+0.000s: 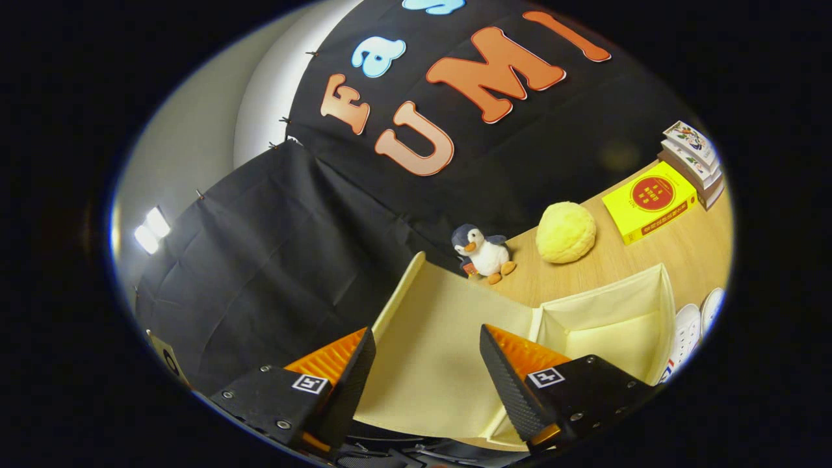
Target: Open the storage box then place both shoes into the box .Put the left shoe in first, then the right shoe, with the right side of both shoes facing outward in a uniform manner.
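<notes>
Between the fingers of the gripper (428, 364), the raised lid (429, 338) of the storage box (611, 325), swung up and back toward the cloth wall; jaws spread wide, gripping nothing. Opening step apparently done or nearly so, box interior bare. Just beyond the box's far side, 2 white shoes (692, 328) on the wooden table (656, 260). Next, probably: back off the lid, reach the left shoe first, keeping right sides outward.
</notes>
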Demonstrator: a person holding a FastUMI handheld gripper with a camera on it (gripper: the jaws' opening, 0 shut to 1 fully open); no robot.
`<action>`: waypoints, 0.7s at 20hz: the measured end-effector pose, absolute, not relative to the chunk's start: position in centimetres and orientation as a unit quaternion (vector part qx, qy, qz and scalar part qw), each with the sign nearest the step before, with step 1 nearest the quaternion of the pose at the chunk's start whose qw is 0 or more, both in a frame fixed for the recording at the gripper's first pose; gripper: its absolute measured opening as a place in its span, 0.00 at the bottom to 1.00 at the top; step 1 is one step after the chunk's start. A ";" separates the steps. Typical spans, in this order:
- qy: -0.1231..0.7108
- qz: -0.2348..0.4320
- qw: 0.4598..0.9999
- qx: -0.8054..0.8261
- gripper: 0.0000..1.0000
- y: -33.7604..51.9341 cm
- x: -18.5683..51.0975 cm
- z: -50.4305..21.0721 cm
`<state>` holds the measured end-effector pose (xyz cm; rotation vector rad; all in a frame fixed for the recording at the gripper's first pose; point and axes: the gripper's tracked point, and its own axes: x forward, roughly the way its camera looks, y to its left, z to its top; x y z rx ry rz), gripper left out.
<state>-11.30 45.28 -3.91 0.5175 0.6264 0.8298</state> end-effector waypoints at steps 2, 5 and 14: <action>0.286 0.378 0.849 0.235 0.97 43.7 -10.7 -3.8; 0.273 0.350 0.869 0.216 0.98 40.9 -9.7 -3.9; 0.253 0.257 0.919 0.163 0.98 30.6 -7.1 -5.9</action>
